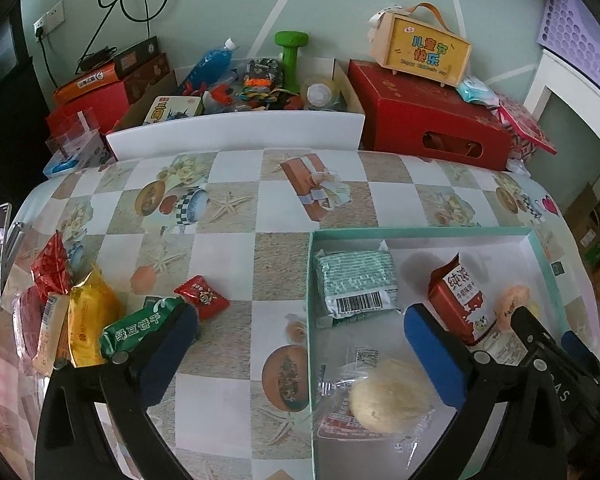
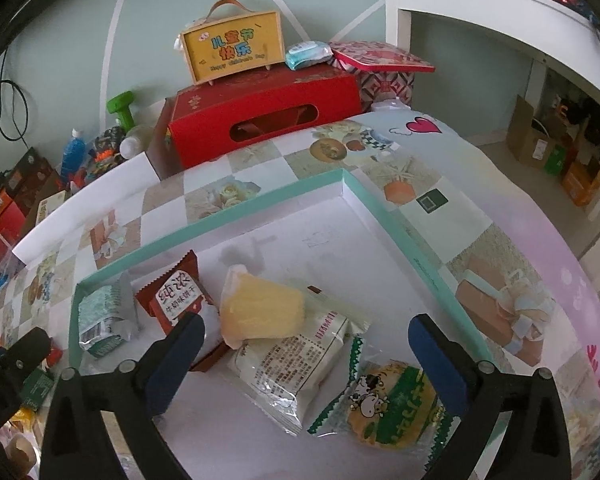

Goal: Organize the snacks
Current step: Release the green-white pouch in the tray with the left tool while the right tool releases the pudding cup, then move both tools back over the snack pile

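Both empty, jaws apart, the left gripper [image 1: 300, 344] should square onto the green mung-bean biscuit packet [image 1: 140, 330] left of the teal box [image 1: 310, 280], while the right gripper [image 2: 306, 344] hovers inside.

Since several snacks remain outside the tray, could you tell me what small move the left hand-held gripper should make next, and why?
Probably shift the left hand-held gripper left toward the green snack packet and close on it. Its jaws stand open and empty over the tablecloth, that packet lies right beside the left finger, and the teal tray already holds other snacks.

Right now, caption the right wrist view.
Open right gripper hovers over snacks in the teal box.
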Demonstrator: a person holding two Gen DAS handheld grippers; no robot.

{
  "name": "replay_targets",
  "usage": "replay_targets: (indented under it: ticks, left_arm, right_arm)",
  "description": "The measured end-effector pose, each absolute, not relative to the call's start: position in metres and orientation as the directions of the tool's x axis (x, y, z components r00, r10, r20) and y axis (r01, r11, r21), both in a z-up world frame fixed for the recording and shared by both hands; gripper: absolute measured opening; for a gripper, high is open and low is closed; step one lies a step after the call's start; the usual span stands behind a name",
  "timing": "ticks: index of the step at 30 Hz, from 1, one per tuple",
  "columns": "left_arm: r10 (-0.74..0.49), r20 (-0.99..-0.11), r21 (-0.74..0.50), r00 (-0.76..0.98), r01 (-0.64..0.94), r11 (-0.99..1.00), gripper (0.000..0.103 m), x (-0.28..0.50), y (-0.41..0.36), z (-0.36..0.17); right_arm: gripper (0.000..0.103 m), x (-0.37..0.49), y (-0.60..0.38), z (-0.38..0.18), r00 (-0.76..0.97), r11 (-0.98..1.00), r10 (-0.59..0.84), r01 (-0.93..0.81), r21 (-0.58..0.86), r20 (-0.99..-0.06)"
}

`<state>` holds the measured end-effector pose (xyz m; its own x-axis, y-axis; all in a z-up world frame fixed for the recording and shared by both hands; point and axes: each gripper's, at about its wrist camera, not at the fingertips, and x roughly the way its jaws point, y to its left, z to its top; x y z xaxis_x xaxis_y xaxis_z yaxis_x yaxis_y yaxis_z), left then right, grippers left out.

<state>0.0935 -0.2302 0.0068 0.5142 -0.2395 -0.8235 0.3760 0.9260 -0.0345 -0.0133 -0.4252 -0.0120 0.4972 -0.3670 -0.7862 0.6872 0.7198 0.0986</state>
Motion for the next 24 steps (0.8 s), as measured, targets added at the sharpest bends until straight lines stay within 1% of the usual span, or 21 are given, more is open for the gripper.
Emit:
replay_targets:
  ticks: [6, 10, 12, 15, 17, 21, 24]
  left_arm:
    - [-0.245, -0.829, -0.040, 0.503, 0.384, 0.922, 0.103, 0.093, -0.231, 0.006]
    - [-0.258, -0.835, -0.053, 0.486, 0.395, 0.917, 0.103, 0.091, -0.231, 0.008]
    - [-0.266, -0.837, -0.062, 0.478, 0.400, 0.914, 0.103, 0.090, -0.230, 0.011]
    - [-0.275, -0.838, -0.075, 0.471, 0.400, 0.913, 0.103, 0.089, -0.225, 0.017]
    - [-0.279, -0.841, -0.083, 0.464, 0.398, 0.914, 0.103, 0.089, -0.220, 0.020]
    - [-0.267, -0.842, -0.072, 0.468, 0.393, 0.917, 0.103, 0.089, -0.208, 0.025]
    - [-0.251, -0.839, -0.053, 0.483, 0.388, 0.920, 0.103, 0.090, -0.196, 0.029]
  right_arm:
    - [0.103, -0.014, -0.425, -0.009, 0.492, 0.717, -0.374, 0.691, 0.092, -0.786]
    - [0.103, -0.017, -0.422, 0.002, 0.507, 0.718, -0.385, 0.690, 0.095, -0.771]
    - [0.103, -0.018, -0.421, 0.008, 0.533, 0.719, -0.363, 0.682, 0.134, -0.765]
    - [0.103, -0.017, -0.422, 0.012, 0.583, 0.717, -0.262, 0.651, 0.249, -0.769]
    - [0.103, -0.016, -0.420, 0.013, 0.604, 0.720, -0.226, 0.632, 0.286, -0.765]
    - [0.103, -0.012, -0.409, 0.016, 0.590, 0.745, -0.265, 0.627, 0.227, -0.763]
    - [0.103, -0.008, -0.401, 0.019, 0.600, 0.763, -0.260, 0.608, 0.220, -0.757]
